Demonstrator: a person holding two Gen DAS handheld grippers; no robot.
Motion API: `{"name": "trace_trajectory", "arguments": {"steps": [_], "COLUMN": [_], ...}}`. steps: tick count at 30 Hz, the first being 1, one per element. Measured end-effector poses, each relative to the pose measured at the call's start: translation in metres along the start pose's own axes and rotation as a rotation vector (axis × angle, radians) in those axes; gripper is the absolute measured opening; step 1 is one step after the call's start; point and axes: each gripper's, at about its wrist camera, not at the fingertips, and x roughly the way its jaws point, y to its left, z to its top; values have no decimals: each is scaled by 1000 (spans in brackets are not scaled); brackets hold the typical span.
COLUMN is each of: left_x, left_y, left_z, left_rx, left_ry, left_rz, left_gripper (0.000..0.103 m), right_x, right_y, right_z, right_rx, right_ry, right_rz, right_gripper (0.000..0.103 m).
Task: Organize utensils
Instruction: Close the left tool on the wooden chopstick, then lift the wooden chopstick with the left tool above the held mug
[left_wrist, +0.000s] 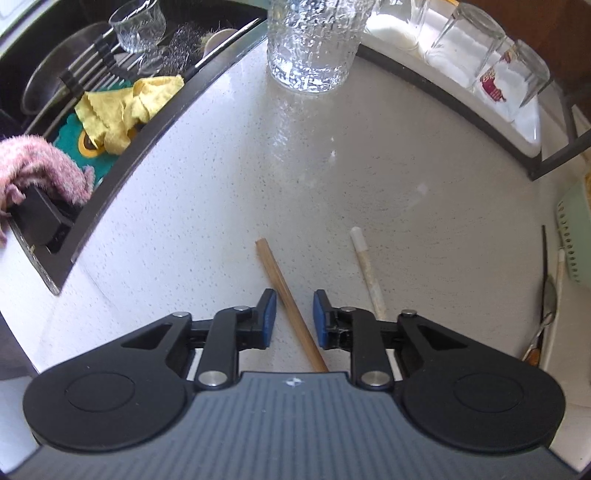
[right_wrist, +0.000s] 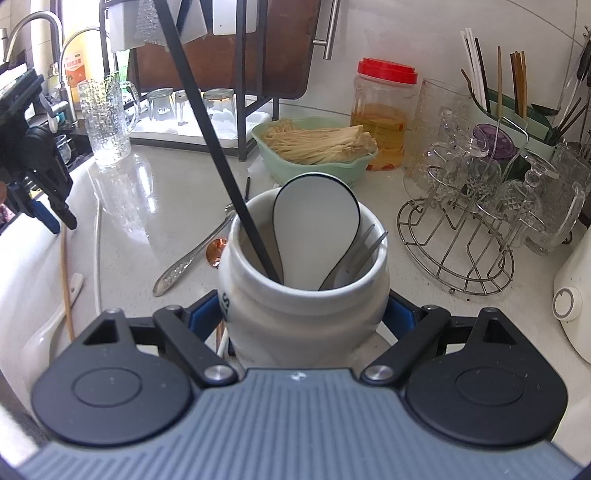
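Observation:
My left gripper (left_wrist: 294, 317) is open, its blue pads on either side of a wooden chopstick (left_wrist: 290, 302) lying on the white counter, not touching it. A white chopstick (left_wrist: 368, 273) lies just right of it. My right gripper (right_wrist: 306, 314) is shut on a white ceramic jar (right_wrist: 303, 310) that holds a white spoon (right_wrist: 314, 225), a black chopstick (right_wrist: 218, 147) and a fork (right_wrist: 354, 254). A metal spoon (right_wrist: 192, 258) lies on the counter left of the jar. The left gripper also shows at the far left of the right wrist view (right_wrist: 51, 218).
A textured glass mug (left_wrist: 310, 40) stands ahead of the left gripper. A sink (left_wrist: 122, 155) with cloths lies to the left. A tray of upturned glasses (left_wrist: 476, 55) stands at the right. A green basket (right_wrist: 317, 147), a red-lidded jar (right_wrist: 384, 114) and a wire rack of glasses (right_wrist: 480, 206) stand behind the jar.

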Motion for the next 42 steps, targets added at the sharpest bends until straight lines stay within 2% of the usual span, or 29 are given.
{"name": "trace_trajectory", "arguments": {"steps": [1,5,11,17,24,42], "left_x": [1,1,-8,-32,-50,-141], "left_y": [-2,-9,-10,-15,-11,-31], "left_z": [1,2,-6,-20,-31,-81], "left_rx": [21,86,95,127,90,211], "left_ry": [-11,-52,-84,-137,-155,-296], "left_rz": [12,25,-32,-77,-157,-355], "left_gripper": [16,15,7,7,7,7], "right_x": [0,-1,-2,1,3,0], "right_y": [0,1,2,1,0,1], "right_z": [-1,-3,-4,0,4,4], "right_rx": [1,7,4,-8,-16,-26], "right_ry": [-3,-16,-21,-6,15,36], "right_rz": [-1,-10,-14,-3,3,21], "right_gripper": [92,92,92,92,92,92]}}
